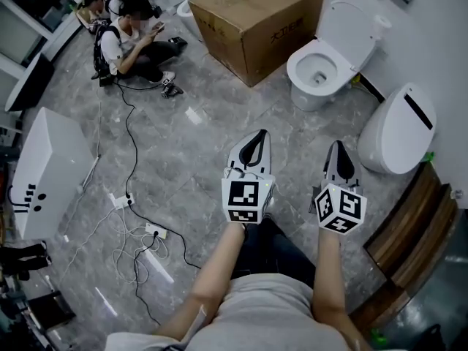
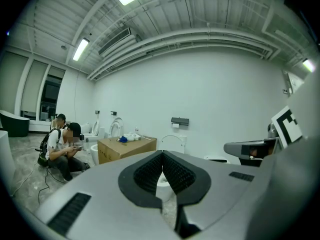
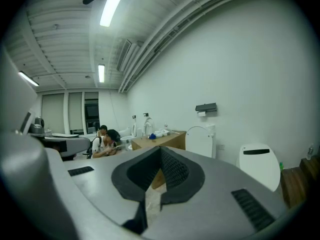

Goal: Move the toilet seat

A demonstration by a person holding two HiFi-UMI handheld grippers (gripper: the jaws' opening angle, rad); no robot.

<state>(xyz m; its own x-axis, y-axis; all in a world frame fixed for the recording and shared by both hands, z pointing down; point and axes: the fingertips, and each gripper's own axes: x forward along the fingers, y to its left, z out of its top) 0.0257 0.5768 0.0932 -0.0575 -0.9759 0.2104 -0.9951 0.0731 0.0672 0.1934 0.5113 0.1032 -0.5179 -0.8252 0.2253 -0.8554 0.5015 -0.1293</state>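
Your left claw [image 1: 256, 139] and right claw [image 1: 338, 152] are both clenched on nothing, well short of the toilet seat [image 1: 298, 63], probably your target; all work remains.

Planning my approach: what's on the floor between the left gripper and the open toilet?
Nothing: in the head view, bare marble floor runs from the left gripper to the open toilet.

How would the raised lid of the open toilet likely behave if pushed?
The raised lid looks like smooth, glossy moulded plastic: probably stiff and slippery. Standing upright behind the bowl, it would likely pivot down rather than slide, perhaps dropping hard.
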